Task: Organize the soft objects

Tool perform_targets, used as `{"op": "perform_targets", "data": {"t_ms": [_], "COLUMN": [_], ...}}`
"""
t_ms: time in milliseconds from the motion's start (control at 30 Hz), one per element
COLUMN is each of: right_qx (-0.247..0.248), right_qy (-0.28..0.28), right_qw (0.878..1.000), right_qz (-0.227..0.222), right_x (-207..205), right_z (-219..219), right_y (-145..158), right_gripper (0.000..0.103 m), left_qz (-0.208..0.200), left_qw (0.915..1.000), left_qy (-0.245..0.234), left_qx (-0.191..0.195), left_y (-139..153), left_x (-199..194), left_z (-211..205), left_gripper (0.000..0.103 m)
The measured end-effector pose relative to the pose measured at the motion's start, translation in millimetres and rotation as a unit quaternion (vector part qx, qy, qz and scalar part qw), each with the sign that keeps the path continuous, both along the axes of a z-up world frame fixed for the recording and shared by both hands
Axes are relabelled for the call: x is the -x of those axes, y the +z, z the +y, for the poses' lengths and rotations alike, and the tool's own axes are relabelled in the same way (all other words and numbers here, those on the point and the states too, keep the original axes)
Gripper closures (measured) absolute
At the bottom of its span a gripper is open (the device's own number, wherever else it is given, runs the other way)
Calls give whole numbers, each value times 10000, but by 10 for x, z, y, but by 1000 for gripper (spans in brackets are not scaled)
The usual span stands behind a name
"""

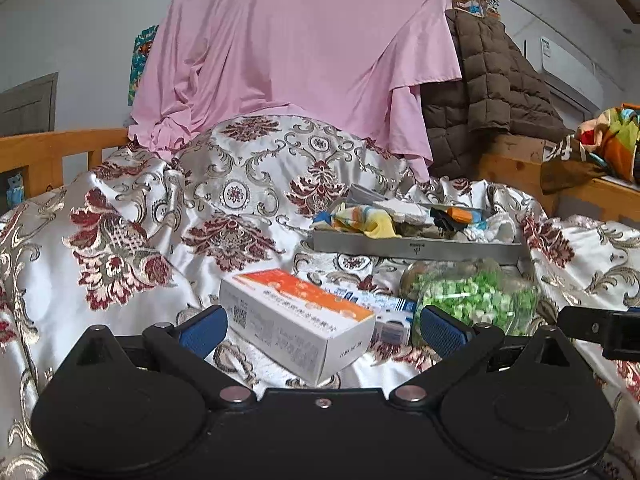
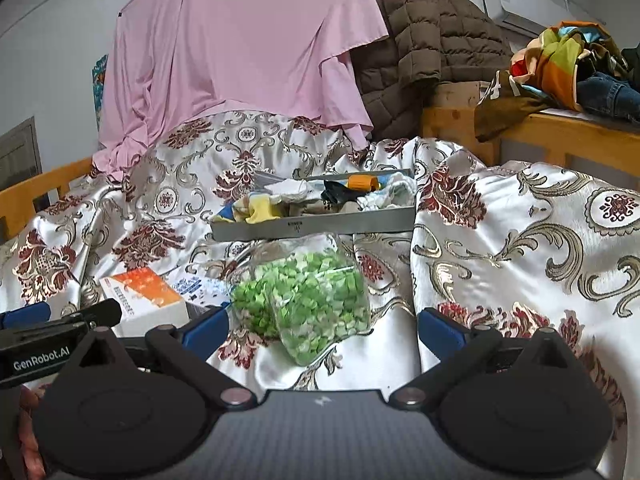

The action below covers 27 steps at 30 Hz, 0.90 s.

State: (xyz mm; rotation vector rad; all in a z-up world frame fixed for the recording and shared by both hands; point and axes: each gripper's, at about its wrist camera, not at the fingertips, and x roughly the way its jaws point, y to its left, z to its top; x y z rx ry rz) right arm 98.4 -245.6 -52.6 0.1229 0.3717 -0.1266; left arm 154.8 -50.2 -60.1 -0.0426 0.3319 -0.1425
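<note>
The bag of green pieces (image 2: 308, 300) lies on the bed's brocade cover (image 2: 520, 240), just ahead of the right gripper (image 2: 322, 326) and centred between its wide-open, empty fingers; its long axis runs away toward the grey tray (image 2: 312, 229). The left gripper (image 1: 322, 326), also wide open and empty, faces the orange-and-white box (image 1: 296, 320) instead; the right hand is nearer the bag.

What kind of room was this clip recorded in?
Most likely a bedroom. The work surface is a bed covered by a floral satin quilt with a wooden bed rail behind it, a brown padded jacket hangs at the back, and an air conditioner is mounted on the wall.
</note>
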Motion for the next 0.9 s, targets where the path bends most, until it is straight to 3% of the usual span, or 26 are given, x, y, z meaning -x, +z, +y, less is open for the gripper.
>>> {"op": "perform_targets", "data": {"t_ms": [267,600,900], "right_qx": [128,171,92], "right_qy": [-142,-286,-394], "right_qw": [9998,9992,9990], "right_qz": [-85,-202,-192], "right_x": [70,187,296], "right_z": [35,46,87], "right_y": [-2,25,23], "right_gripper": [0,0,0], "left_qz": [41,-262,-283], "left_qw": [10000,9994,9988], "left_qy": [-62,-241,-394], "left_qx": [-15,19,-69], "left_y": [-40,114,184], "left_x": [61,211,326], "left_z": [44,60,85], "left_gripper": [1,1,1]}}
